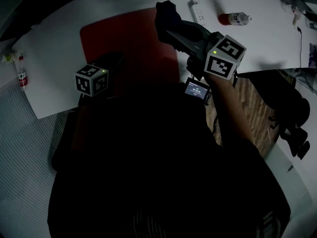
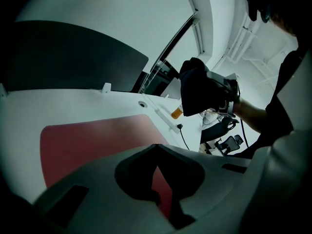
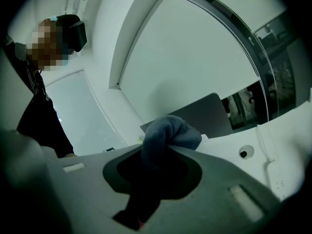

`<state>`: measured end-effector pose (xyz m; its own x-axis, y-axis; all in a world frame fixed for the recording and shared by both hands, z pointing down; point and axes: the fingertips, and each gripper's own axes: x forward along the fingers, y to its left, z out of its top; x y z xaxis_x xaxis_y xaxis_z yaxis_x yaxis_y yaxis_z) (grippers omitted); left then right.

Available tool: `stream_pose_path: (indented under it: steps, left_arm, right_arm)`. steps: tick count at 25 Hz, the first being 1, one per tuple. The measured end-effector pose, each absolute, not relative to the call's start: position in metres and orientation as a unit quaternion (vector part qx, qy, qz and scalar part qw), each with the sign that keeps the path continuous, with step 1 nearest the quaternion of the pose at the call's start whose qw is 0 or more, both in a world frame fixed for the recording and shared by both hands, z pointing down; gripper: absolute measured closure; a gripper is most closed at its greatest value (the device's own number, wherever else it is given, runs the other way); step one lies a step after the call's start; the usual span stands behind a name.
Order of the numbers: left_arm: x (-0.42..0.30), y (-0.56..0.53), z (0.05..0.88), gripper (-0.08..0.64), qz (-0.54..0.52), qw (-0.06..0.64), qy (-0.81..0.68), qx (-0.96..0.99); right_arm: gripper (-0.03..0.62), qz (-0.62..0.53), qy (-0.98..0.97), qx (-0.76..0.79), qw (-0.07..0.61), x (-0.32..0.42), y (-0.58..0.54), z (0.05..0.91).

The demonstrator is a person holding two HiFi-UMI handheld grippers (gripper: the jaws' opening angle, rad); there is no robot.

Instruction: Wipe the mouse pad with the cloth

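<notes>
The right gripper (image 1: 171, 24) is stretched forward on the person's right side and held raised. Its jaws point away from the body and are pressed together on a bunched dark cloth (image 1: 166, 11), which bulges out past their tips. Its marker cube (image 1: 225, 57) sits at the rear end, and a bare right forearm (image 1: 229, 114) runs back from there toward the torso. The left gripper (image 1: 113, 59) is held lower and closer in on the left, with its own cube (image 1: 92, 79) turned upward. Its jaws meet at the tips with nothing between them, leaving only a thin slit behind. The left arm is lost in shadow.
</notes>
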<state>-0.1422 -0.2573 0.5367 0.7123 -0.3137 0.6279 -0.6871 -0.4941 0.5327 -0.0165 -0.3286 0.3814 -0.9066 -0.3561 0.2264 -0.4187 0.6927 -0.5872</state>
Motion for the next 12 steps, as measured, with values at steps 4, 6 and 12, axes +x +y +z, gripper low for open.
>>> stream_pose_path:
  steps: [4,6,12]
  left_arm:
    - [-0.141,-0.261,0.553,0.552,0.259,0.404,-0.296,0.826]
    - [-0.139,-0.261,0.561,0.552,0.269,0.41,-0.291,0.821]
    - [-0.137,-0.259,0.587,0.552,0.299,0.428,-0.283,0.804]
  right_arm:
    - [0.526,0.339,-0.915,0.209,0.059,-0.015,-0.331,0.397]
    - [0.526,0.343,-0.914,0.209,0.065,-0.013,-0.332,0.407]
    - [0.526,0.359,-0.908,0.195,0.088,-0.014,-0.329,0.436]
